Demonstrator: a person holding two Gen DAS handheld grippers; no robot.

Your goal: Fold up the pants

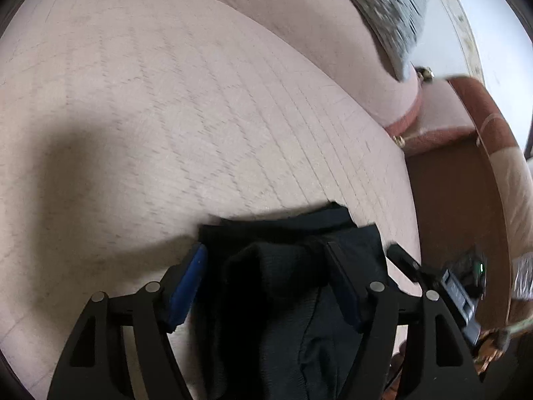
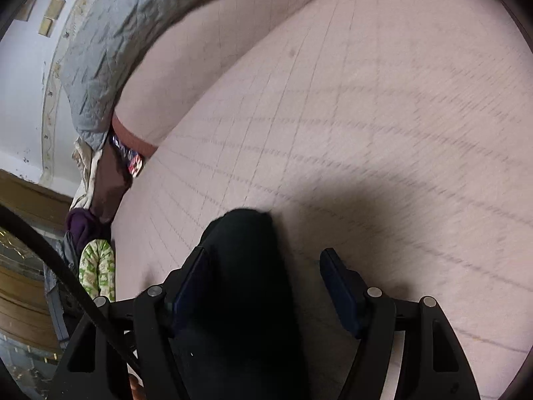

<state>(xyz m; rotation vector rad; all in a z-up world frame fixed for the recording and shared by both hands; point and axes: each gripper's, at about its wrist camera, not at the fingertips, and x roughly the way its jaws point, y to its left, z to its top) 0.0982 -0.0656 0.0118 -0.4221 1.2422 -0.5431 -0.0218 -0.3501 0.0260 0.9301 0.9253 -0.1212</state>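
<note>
Where the pale pink quilted bed (image 1: 166,116) fills most of both views, the pants (image 1: 286,286) lie on its near part as a bunched, dark mass, black to very dark navy, with a soft knit-like surface and a raised seam or fold line running down the cloth in the left wrist view. Their far end in that view is a blunt, layered edge with a bluish strip of cloth showing on top, and the long axis runs from near to far, straight along the line of the left hand-held gripper (image 1: 266,260). Its blue-padded jaws stand wide with the cloth heaped between them; the right pad is against the fabric, the left pad looks just clear of it (blur makes this hard to settle). In the right wrist view the pants (image 2: 240,286) show as a rounded black tongue pointing away, lying against the left finger of the right hand-held gripper (image 2: 263,260), whose jaws are also spread wide, the right finger standing apart over bare bed. A grey quilted blanket (image 2: 110,43) lies at the far side of the bed.
</note>
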